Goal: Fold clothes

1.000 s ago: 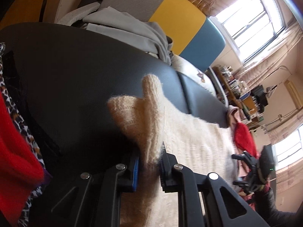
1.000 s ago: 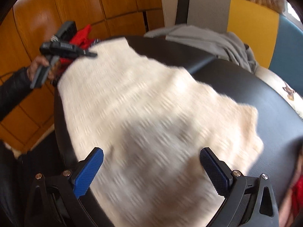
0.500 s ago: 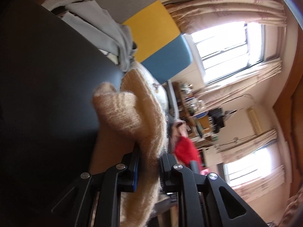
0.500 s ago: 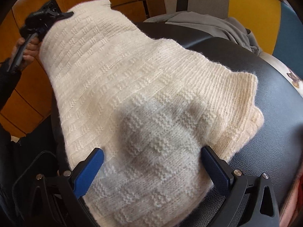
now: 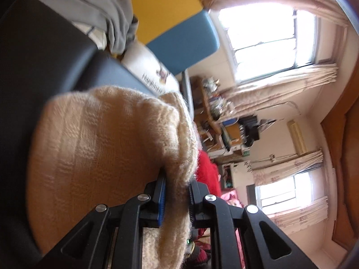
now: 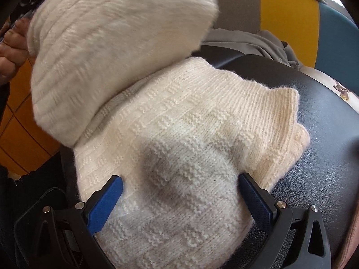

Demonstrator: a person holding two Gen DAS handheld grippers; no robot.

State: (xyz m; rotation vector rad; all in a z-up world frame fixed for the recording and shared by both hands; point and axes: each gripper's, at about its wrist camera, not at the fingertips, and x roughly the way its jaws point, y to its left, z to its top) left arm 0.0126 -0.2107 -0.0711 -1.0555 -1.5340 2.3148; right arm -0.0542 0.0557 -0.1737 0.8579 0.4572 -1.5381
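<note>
On a black leather-like padded surface (image 6: 325,116), a cream chunky-knit sweater (image 6: 190,134) is being spread, one end being held raised and curled over itself. Its edge is being pinched between the nearly closed fingers of the left gripper (image 5: 177,192). The right gripper (image 6: 180,198) is being held wide apart over the knit, gripping nothing.

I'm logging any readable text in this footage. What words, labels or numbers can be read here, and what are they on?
Dark lettering on the white printed cushion, beside a small cartoon figure: too blurred to read.
Shelf clutter by the window: any labels too small to read.
Cream sweater, left gripper and right gripper: no text visible.
</note>
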